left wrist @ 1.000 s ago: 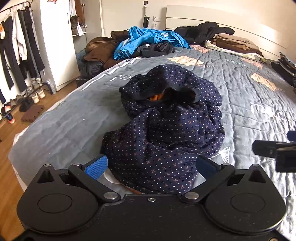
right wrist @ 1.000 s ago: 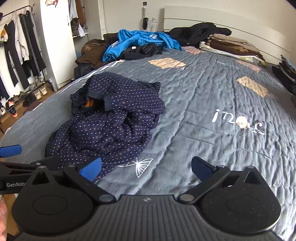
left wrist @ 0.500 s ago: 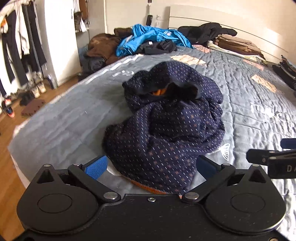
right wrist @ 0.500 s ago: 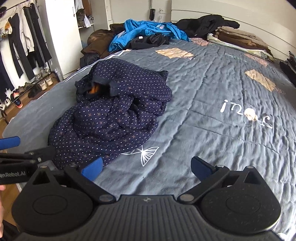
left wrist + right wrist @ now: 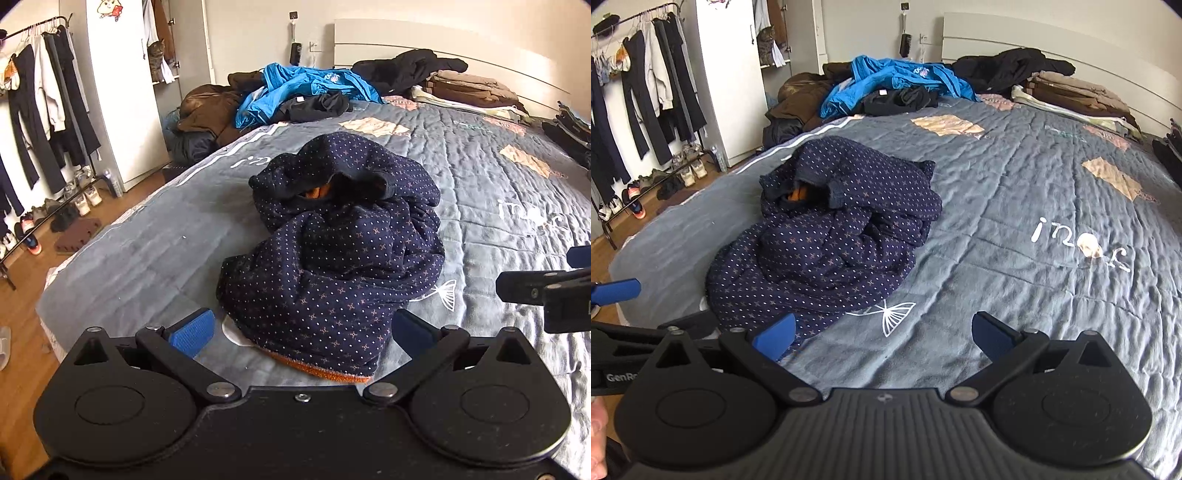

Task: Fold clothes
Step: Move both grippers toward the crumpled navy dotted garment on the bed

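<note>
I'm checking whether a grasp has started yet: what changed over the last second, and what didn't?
No grasp yet. The left hand-held gripper drew back slightly, so the orange hem of the navy dotted garment now shows between its open fingers. The right hand-held gripper only shifted its view a little. Both stayed open and empty; the garment stayed crumpled in the same spot on the grey bedspread.

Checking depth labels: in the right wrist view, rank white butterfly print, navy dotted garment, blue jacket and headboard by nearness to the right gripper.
From the right gripper:
1. White butterfly print, on the quilt just ahead.
2. Navy dotted garment, crumpled, ahead to the left.
3. Blue jacket, in the pile at the far end.
4. Headboard, behind the piles.
</note>
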